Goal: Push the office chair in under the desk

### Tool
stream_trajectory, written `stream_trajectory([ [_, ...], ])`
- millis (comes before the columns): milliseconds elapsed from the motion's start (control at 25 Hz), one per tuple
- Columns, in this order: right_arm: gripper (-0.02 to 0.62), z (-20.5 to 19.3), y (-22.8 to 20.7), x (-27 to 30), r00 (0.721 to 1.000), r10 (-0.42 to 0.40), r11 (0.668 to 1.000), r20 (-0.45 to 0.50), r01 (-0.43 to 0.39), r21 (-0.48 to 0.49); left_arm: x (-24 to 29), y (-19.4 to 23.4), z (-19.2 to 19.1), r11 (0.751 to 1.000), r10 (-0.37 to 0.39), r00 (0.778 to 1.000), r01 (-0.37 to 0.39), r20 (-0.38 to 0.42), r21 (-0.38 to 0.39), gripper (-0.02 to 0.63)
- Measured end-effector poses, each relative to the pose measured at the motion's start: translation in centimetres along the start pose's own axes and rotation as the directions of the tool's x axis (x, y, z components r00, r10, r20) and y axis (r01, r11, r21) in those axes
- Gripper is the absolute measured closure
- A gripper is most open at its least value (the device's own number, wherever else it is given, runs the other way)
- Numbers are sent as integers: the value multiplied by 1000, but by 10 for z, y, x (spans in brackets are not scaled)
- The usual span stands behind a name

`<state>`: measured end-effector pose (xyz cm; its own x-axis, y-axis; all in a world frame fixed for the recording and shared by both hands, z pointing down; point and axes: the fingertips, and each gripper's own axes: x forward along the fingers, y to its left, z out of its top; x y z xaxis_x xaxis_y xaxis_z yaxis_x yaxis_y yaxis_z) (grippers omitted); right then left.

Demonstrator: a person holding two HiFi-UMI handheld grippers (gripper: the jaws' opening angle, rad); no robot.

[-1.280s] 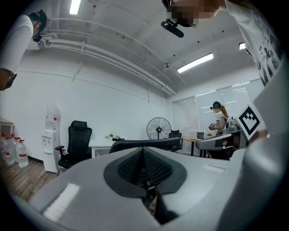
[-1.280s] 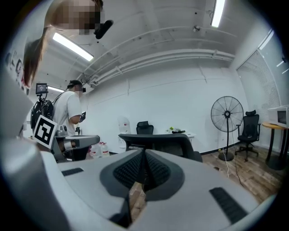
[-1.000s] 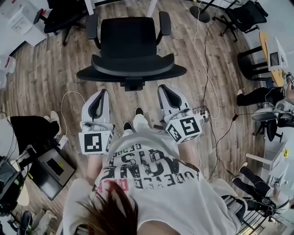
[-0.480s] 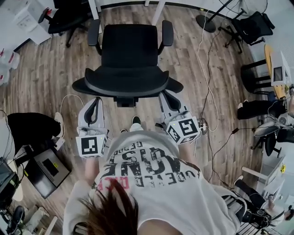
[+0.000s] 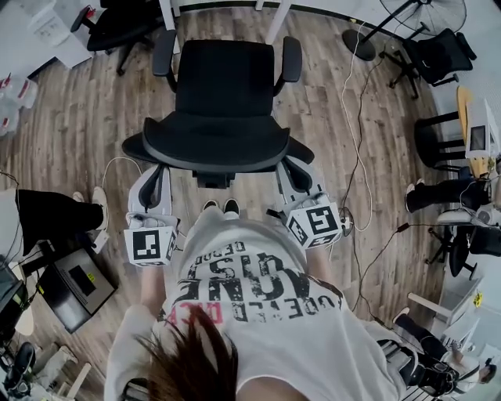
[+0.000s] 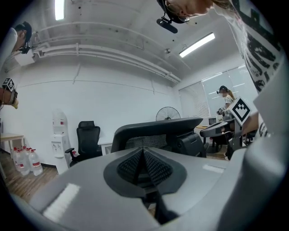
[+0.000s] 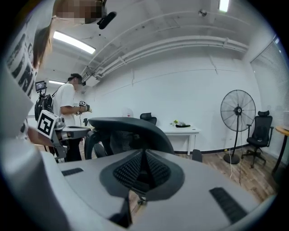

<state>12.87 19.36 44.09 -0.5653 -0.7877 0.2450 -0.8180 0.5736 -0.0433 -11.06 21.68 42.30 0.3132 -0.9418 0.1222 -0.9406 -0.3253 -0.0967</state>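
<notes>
The black office chair (image 5: 223, 78) faces away from me, its curved backrest (image 5: 215, 145) nearest to me. Its front sits at the white desk legs (image 5: 167, 12) at the top of the head view. My left gripper (image 5: 155, 172) is shut and empty, its tips at the backrest's left rear edge. My right gripper (image 5: 291, 168) is shut too, with its tips at the right rear edge. The left gripper view shows the shut jaws (image 6: 143, 151) just below the backrest (image 6: 153, 128). In the right gripper view the jaws (image 7: 144, 155) point at the backrest (image 7: 126, 126), with the white desk (image 7: 180, 131) beyond.
Other black chairs stand at the far left (image 5: 117, 23) and far right (image 5: 430, 47). A floor fan (image 5: 423, 12) and trailing cables (image 5: 352, 117) lie to the right. A person's legs (image 5: 47, 219) and a laptop (image 5: 74, 282) are at the left.
Both grippers have moved forward until their tips meet the backrest's rear edge. The chair and I have moved closer to the desk.
</notes>
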Motion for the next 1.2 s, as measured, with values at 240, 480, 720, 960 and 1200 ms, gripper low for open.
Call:
stream_trajectory([
  [240,569,-1,1,7,999,-41,999,-32,41,-18,11,0,-2,997,-70,997,70,-26,-19,592],
  [480,569,-6,5,7,996,-73,997,-58,73,-3,14,-1,-9,992,-128,990,128,-57,-10,592],
  [720,569,-16,9,4,992,-83,996,-94,82,-15,14,-3,-17,987,-160,983,161,-88,-1,592],
  [960,568,-25,17,2,988,-33,991,-153,13,-131,12,-10,-28,965,-237,957,252,-169,76,588],
  [1200,475,-44,28,8,958,14,952,-287,-101,-290,7,-19,-55,864,-312,898,404,-309,301,446],
])
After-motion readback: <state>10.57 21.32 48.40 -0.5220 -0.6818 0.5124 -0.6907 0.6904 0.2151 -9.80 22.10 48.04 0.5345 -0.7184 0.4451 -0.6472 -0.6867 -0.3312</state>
